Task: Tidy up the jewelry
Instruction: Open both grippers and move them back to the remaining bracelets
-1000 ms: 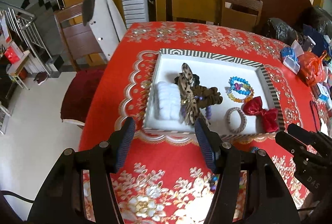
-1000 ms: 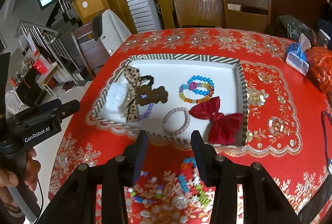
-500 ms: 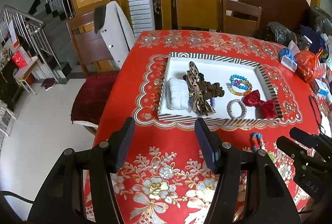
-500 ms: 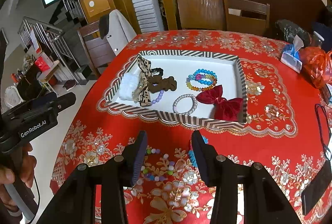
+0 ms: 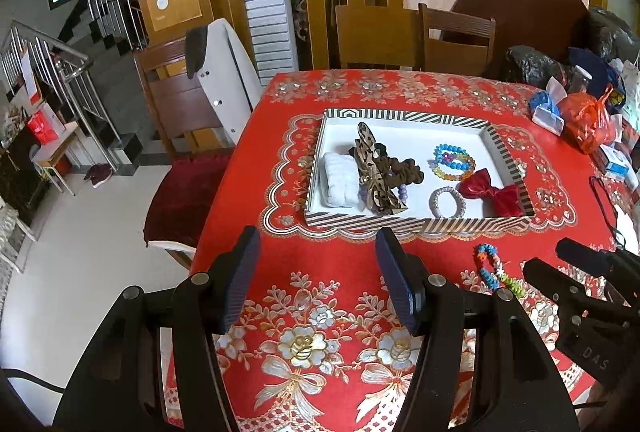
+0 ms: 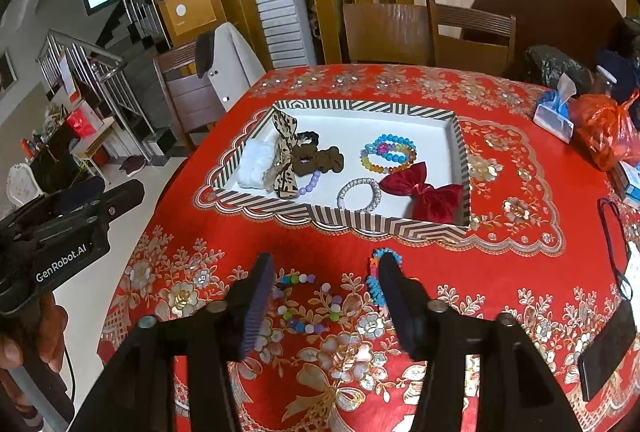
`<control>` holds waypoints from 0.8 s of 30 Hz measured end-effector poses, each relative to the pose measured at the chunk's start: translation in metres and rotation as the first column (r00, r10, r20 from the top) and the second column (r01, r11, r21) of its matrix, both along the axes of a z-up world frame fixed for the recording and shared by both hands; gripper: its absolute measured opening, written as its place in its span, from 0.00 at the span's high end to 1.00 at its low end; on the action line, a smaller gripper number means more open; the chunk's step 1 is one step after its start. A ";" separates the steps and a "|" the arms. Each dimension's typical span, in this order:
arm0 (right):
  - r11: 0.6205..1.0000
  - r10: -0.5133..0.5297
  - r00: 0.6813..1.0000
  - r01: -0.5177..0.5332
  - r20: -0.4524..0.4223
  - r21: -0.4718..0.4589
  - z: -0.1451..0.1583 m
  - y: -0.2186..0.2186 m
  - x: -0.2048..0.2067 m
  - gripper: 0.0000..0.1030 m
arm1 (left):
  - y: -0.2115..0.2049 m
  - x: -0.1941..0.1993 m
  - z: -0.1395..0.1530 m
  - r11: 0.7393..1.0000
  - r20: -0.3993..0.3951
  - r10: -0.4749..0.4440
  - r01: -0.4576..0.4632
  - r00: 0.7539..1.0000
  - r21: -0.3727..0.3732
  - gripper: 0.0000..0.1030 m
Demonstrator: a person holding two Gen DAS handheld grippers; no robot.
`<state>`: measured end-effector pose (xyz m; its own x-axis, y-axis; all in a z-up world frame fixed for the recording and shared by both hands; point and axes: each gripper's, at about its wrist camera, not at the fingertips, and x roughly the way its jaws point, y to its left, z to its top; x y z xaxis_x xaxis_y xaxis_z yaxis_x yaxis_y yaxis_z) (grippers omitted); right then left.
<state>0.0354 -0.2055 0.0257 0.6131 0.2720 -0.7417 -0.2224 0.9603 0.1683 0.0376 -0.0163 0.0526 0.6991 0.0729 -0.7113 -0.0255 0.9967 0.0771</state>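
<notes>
A blue beaded bracelet (image 6: 376, 278) and a pastel bead bracelet (image 6: 306, 302) lie on the surface (image 6: 500, 264) just outside the striped tray's (image 6: 384, 222) near edge. Above them the right gripper (image 6: 326, 298) hovers with its fingers spread and empty, as are those of the left gripper (image 5: 316, 282).

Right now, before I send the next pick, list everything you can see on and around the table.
Tray: 1, striped rim, table centre.
Bow: 1, red, tray's near right.
Scrunchies: brown and leopard, tray's left.
White scrunchie: 1, tray's far left.
Bead bracelets: stacked, multicolour, in tray.
Pearl bracelet: 1, in tray.
Loose bracelets: 2, pastel and blue, on cloth before tray.
Phone: black, right edge.
Left gripper: open.
Right gripper: open.
</notes>
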 end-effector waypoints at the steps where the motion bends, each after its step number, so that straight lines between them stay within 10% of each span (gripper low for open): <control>1: 1.000 -0.001 1.000 0.001 0.000 -0.001 0.000 0.000 -0.001 0.47 | -0.001 0.000 0.000 1.000 0.001 -0.002 0.002 1.000 0.001 0.42; 24: 0.996 -0.093 0.992 0.092 -0.081 -0.019 -0.026 -0.041 -0.002 0.47 | 0.004 0.009 -0.025 0.996 -0.094 -0.021 0.013 0.995 -0.094 0.42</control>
